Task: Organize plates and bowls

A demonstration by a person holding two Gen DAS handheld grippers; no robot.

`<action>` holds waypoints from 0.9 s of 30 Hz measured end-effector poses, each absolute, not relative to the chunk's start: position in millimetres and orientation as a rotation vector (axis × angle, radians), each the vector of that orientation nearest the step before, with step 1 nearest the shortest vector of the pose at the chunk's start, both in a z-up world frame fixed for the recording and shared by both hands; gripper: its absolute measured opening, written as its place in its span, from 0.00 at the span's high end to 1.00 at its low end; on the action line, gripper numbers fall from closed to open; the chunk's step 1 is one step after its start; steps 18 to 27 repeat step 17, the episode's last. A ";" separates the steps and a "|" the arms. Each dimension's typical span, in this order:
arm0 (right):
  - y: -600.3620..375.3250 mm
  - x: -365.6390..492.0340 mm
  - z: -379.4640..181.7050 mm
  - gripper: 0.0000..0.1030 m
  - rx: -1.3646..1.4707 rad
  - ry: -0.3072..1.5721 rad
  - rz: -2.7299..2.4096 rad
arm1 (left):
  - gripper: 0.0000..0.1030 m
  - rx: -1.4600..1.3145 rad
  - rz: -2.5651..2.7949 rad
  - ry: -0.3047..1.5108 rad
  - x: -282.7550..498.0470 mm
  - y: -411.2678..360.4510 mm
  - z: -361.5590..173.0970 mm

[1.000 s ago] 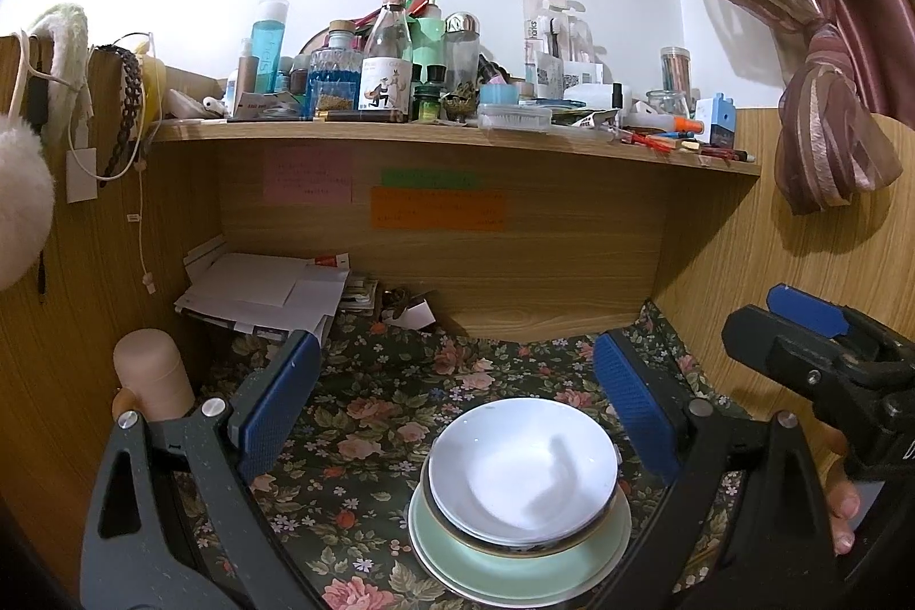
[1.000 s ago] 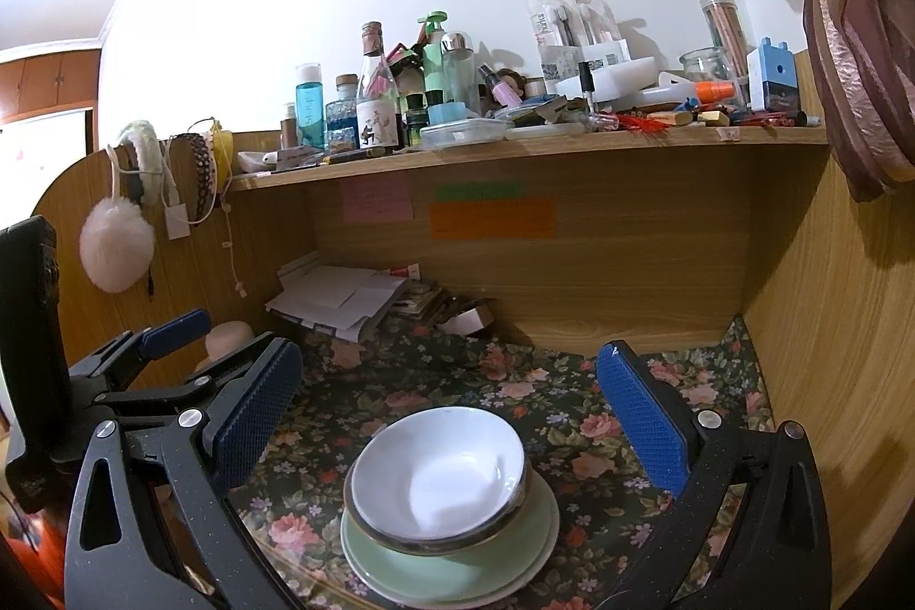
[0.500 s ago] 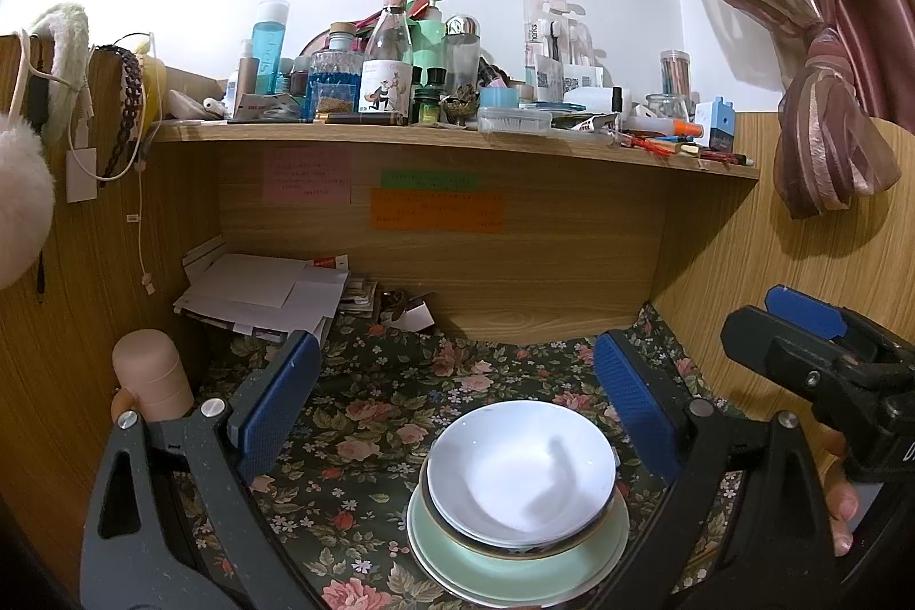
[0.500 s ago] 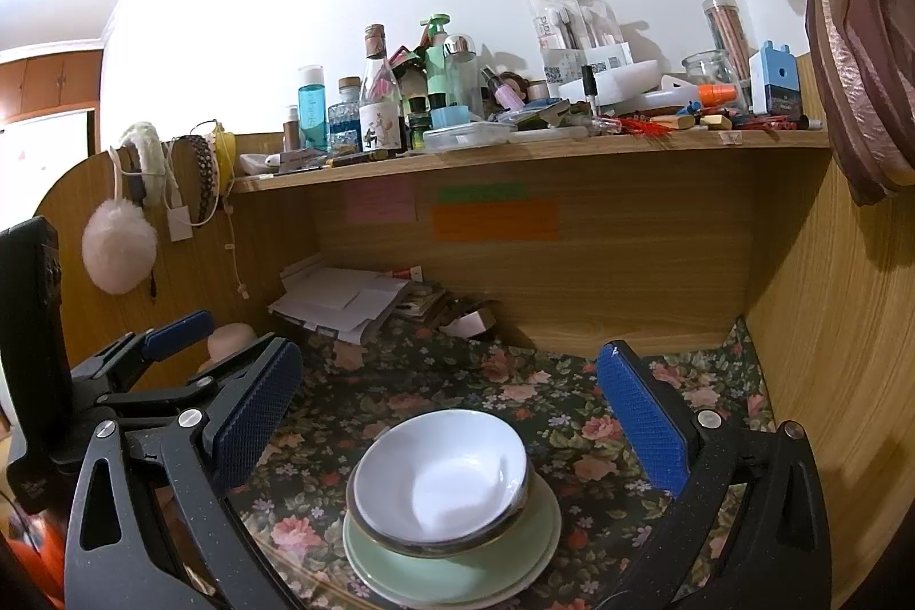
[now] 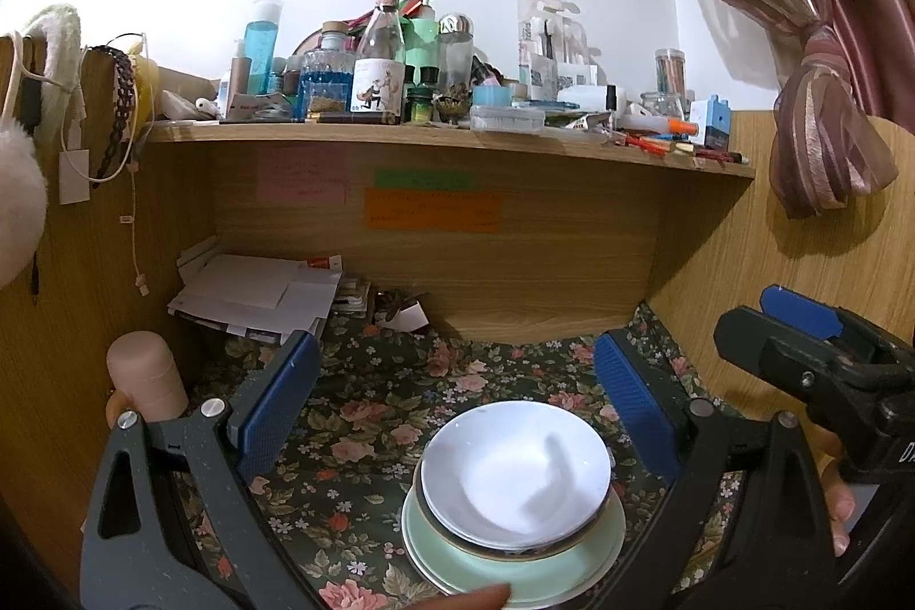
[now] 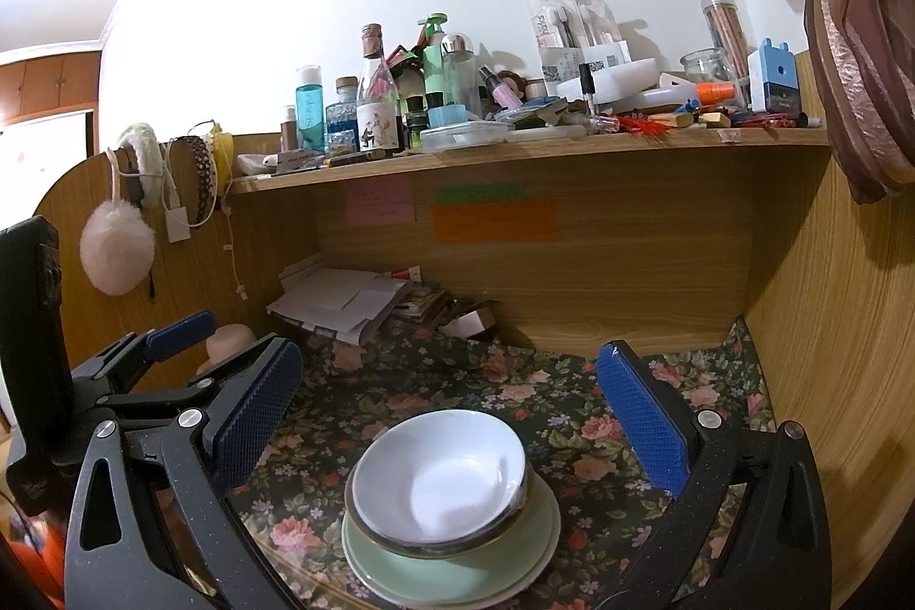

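White bowl (image 5: 517,470) is stacked on green plates (image 5: 514,561) near the floral desk's (image 5: 366,415) front edge; stacking is judged done; left gripper (image 5: 452,404) and right gripper (image 6: 452,404) are held wide, empty.

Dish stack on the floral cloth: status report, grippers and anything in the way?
Left gripper open, empty. Right gripper open, empty. White bowl nested on the green plate, stacked, ungripped. Nothing between jaws and stack.
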State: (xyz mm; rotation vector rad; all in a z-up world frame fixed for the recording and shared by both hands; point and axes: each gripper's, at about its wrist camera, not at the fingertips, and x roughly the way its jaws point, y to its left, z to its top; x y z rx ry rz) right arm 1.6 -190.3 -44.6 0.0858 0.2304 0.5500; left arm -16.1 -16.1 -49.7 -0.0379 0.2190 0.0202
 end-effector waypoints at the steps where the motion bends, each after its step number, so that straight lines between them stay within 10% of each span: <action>1: -191.0 1.9 -44.7 0.00 0.087 0.230 0.552 | 0.05 -0.038 0.020 0.219 -15.8 -16.8 -49.8; 27: -190.1 5.8 -49.2 0.00 0.104 0.250 0.545 | 0.05 -0.051 0.012 0.220 -13.3 -19.2 -50.5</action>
